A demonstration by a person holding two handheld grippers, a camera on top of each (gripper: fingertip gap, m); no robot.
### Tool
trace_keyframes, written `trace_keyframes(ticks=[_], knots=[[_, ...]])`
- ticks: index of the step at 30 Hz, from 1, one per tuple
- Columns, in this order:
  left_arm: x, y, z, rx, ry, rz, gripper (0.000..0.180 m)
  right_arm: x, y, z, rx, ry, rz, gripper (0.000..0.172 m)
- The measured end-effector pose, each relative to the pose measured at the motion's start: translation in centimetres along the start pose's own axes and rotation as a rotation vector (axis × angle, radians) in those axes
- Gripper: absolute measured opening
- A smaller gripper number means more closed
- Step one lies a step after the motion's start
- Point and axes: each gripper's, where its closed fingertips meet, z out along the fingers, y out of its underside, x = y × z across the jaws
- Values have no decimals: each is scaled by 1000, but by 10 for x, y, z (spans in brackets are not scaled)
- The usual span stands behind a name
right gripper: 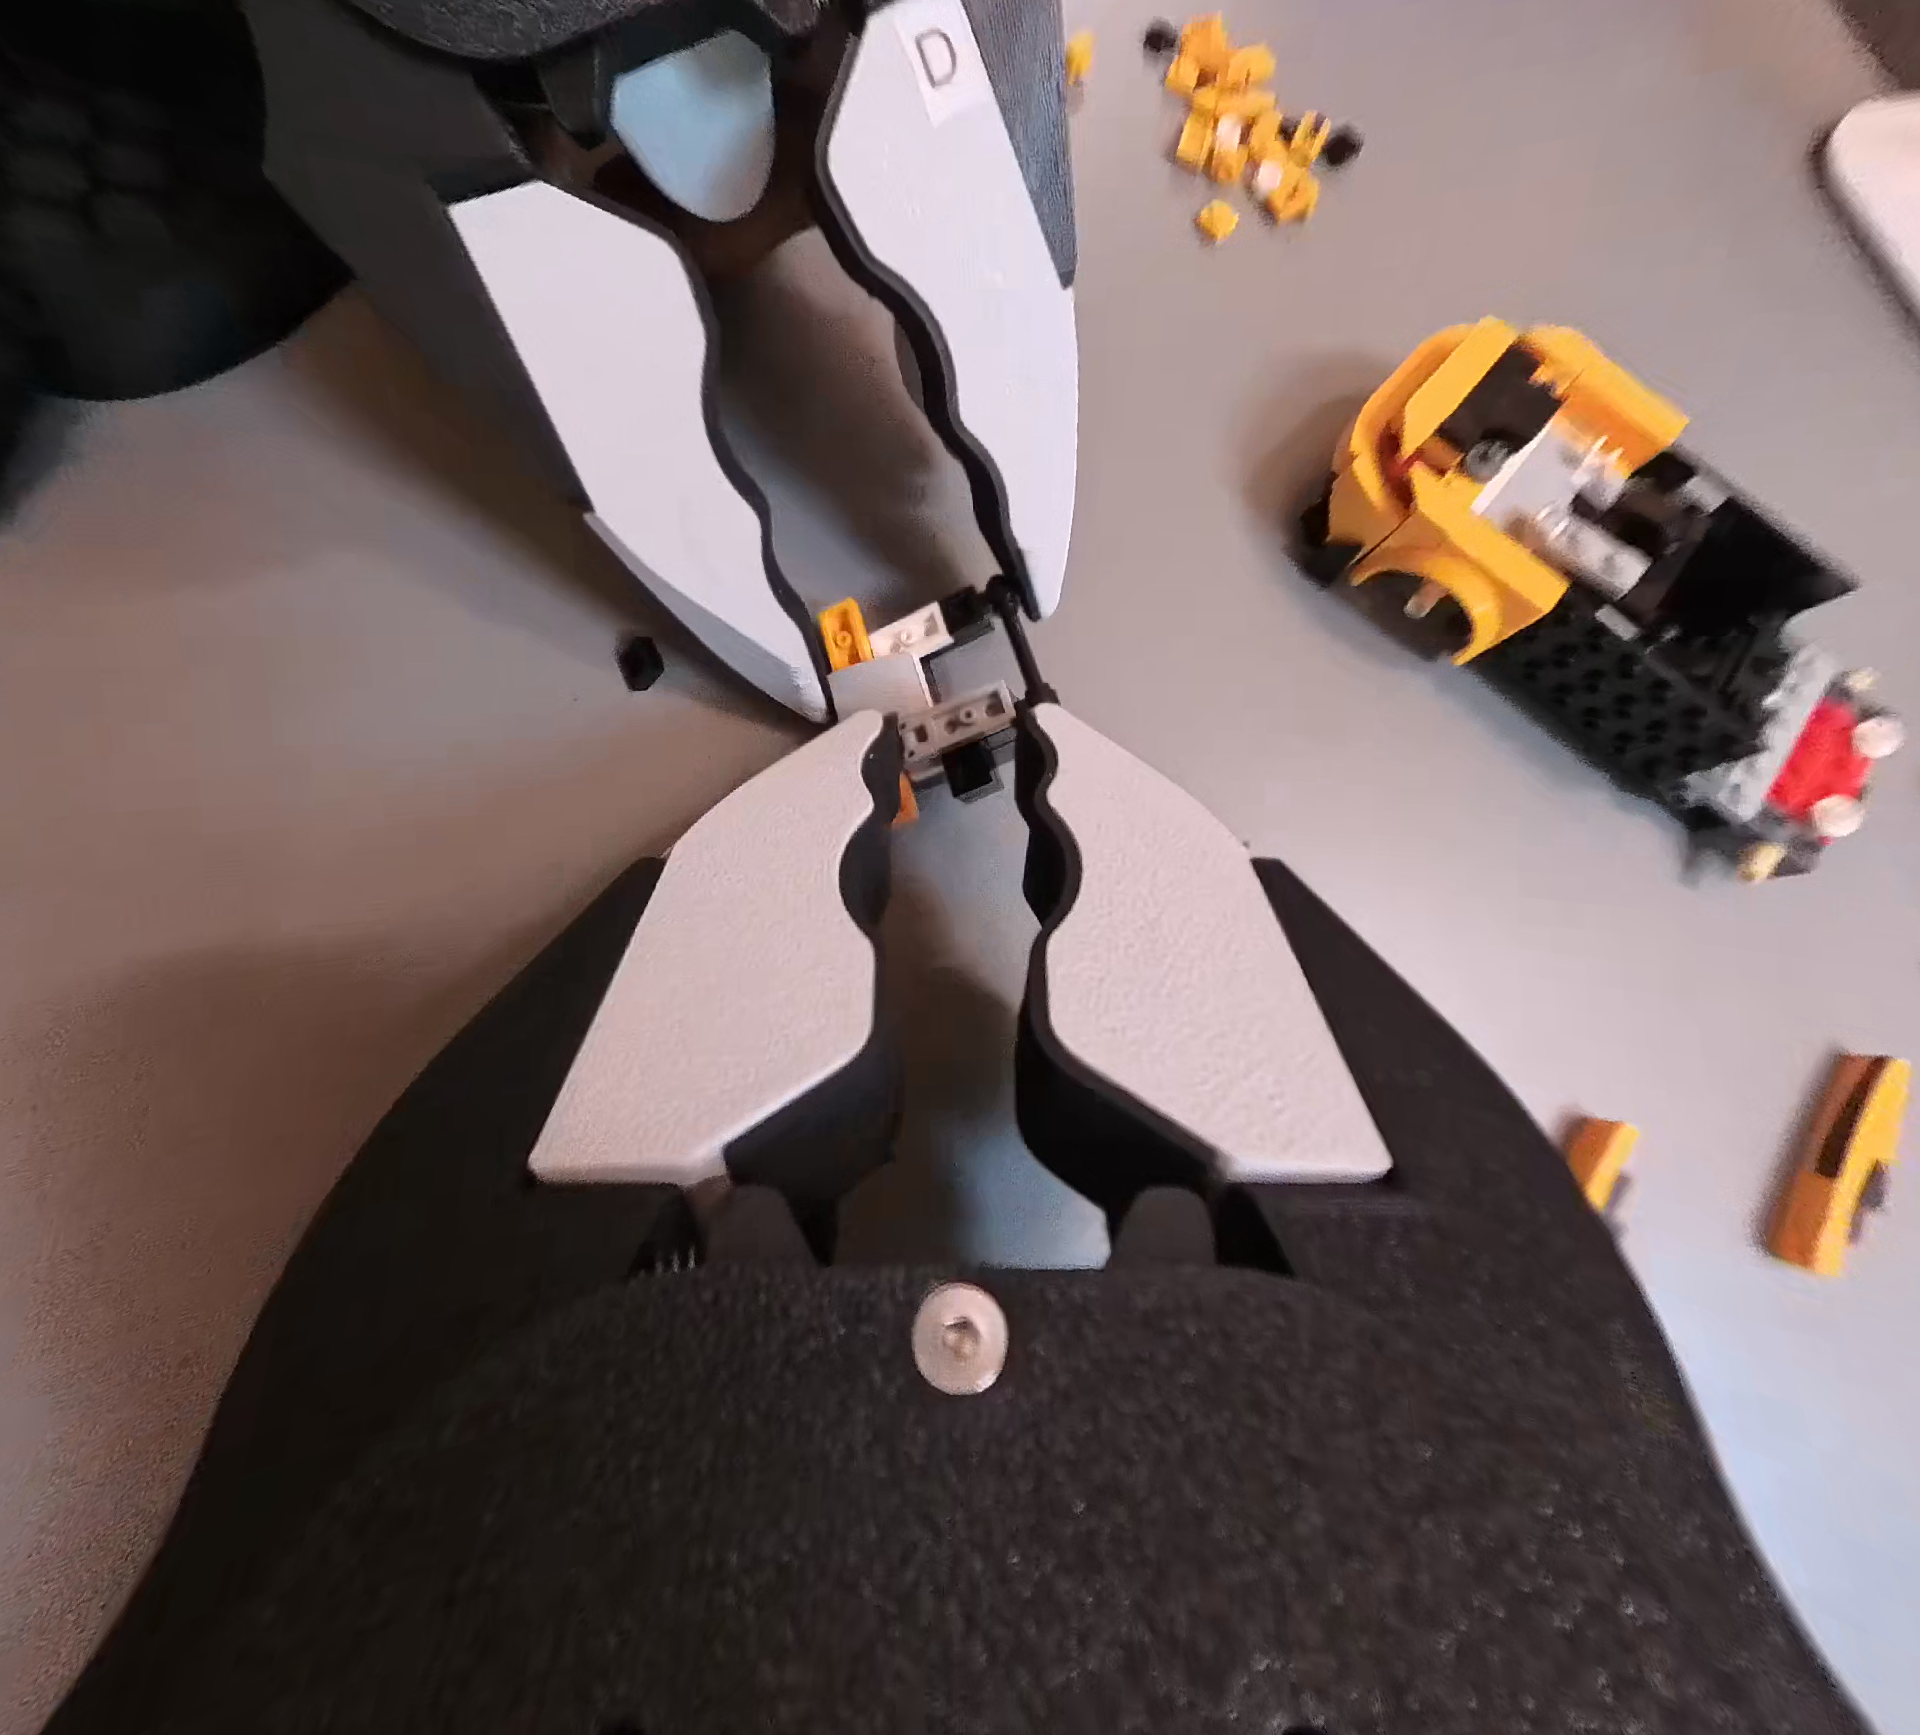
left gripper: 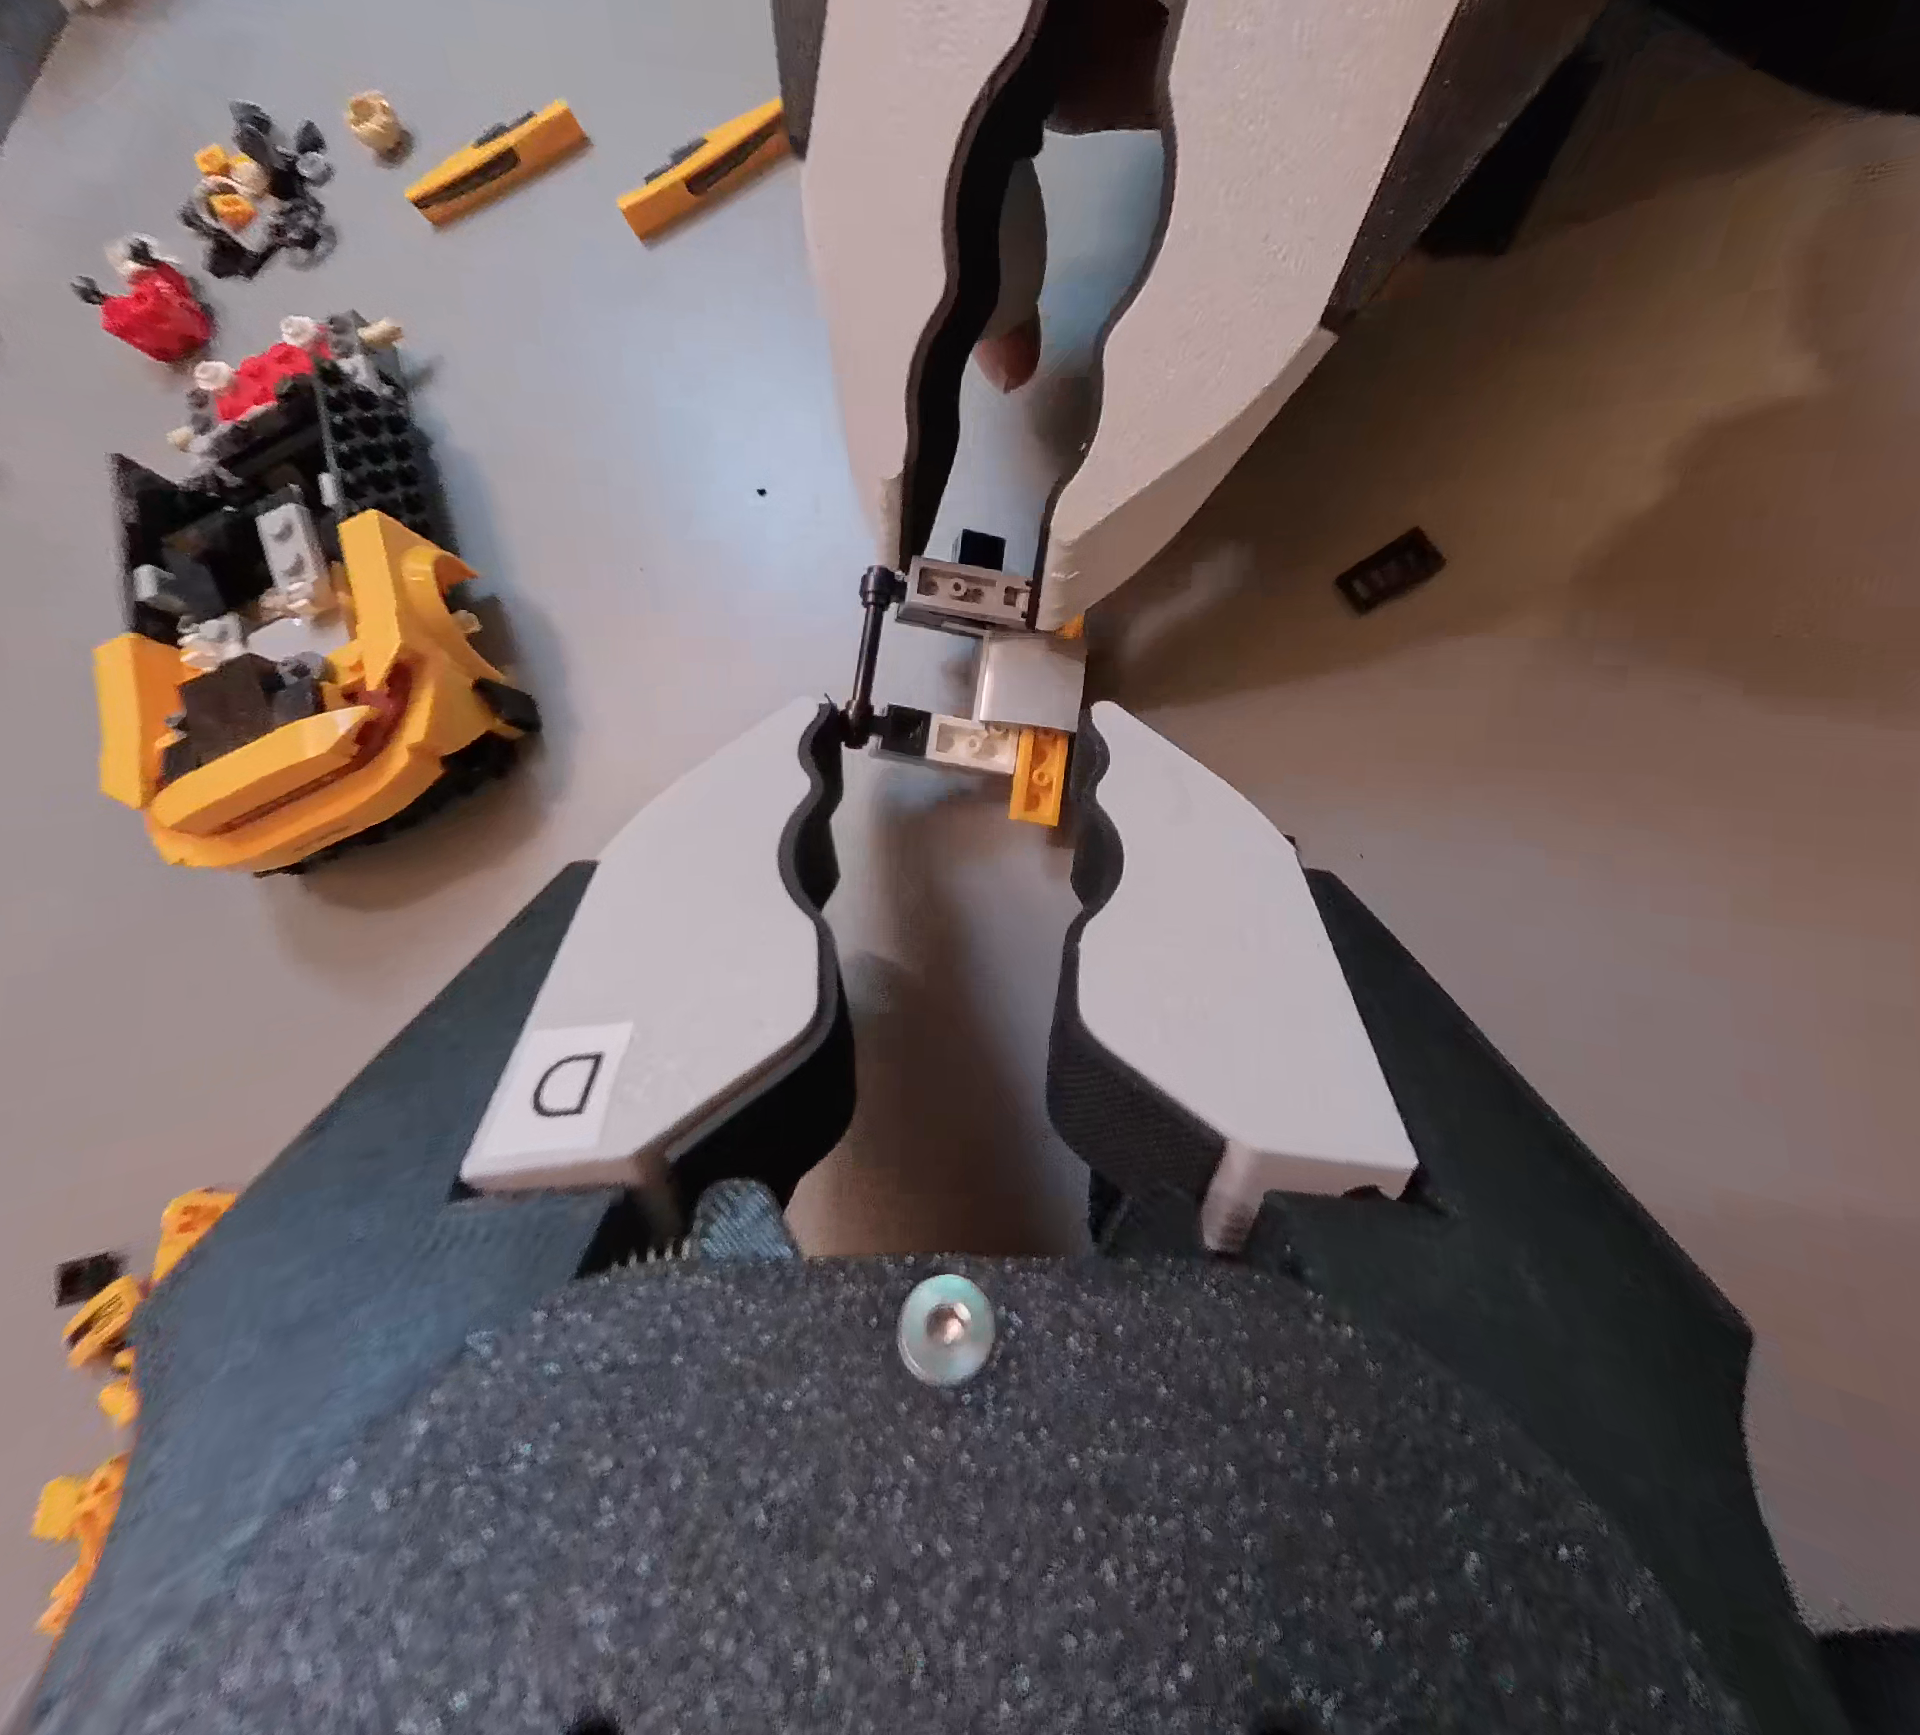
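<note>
Bricks point(left gripper: 249, 179), tiny black and yellow ones, lie far left on the grey table point(left gripper: 623, 397), by a half-built yellow and black toy brick car point(left gripper: 312, 698). In the middle is a small grey, black and orange brick piece with a thin black bar point(left gripper: 977, 677). The left gripper point(left gripper: 956, 750) stands wide open around its near end and does not seem to squeeze. The right gripper point(left gripper: 977, 579) pinches its far grey end. A soft, level hold looks best

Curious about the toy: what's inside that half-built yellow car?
Inside the yellow car sit black and grey bricks on a black studded plate; whatever lies under its yellow panels is covered.
</note>
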Motion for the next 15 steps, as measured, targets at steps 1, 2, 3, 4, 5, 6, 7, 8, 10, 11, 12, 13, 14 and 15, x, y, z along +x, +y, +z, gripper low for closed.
trace_keyframes(ticks=[1, 2, 3, 4, 5, 6, 7, 8, 10, 11, 12, 13, 14, 15], knots=[[-1, -2, -2, 11, -18, 0, 42, 1, -4, -2, 31, 17, -39, 21], [-2, -4, -4, 18, -25, -8, 42, 1, -8, -5, 61, 32, -80, 20], [-1, -5, -5, 16, -25, -31, 42, 0, -13, -8, 96, 49, -129, 18], [0, -3, -5, -1, -12, -64, 42, 0, -18, -13, 138, 77, -184, 0], [-1, 0, -3, -23, -18, -86, 42, -5, -24, -16, 174, 76, -241, 0], [-2, 2, -3, -29, -18, -84, 41, -12, -25, -17, 180, 64, -294, 0], [0, 2, -4, -22, -8, -79, 41, -17, -23, -15, 160, 62, -342, 0], [0, 1, -4, -18, -10, -79, 41, -19, -20, -13, 139, 75, -375, 1], [-3, 3, -4, -37, -40, -50, 41, -13, -18, -11, 132, 120, -370, 3], [-4, 4, -4, -50, -61, -24, 41, -9, -19, -13, 140, 137, -341, 4], [-4, 5, -4, -62, -73, 2, 42, -5, -19, -13, 136, 136, -304, 15], [-3, 5, -4, -69, -83, 25, 41, -3, -16, -11, 115, 119, -264, 23], [-3, 5, -4, -77, -96, 44, 41, -3, -13, -9, 94, 100, -236, 27], [-3, 5, -5, -85, -108, 64, 42, -5, -12, -6, 87, 85, -226, 28]])
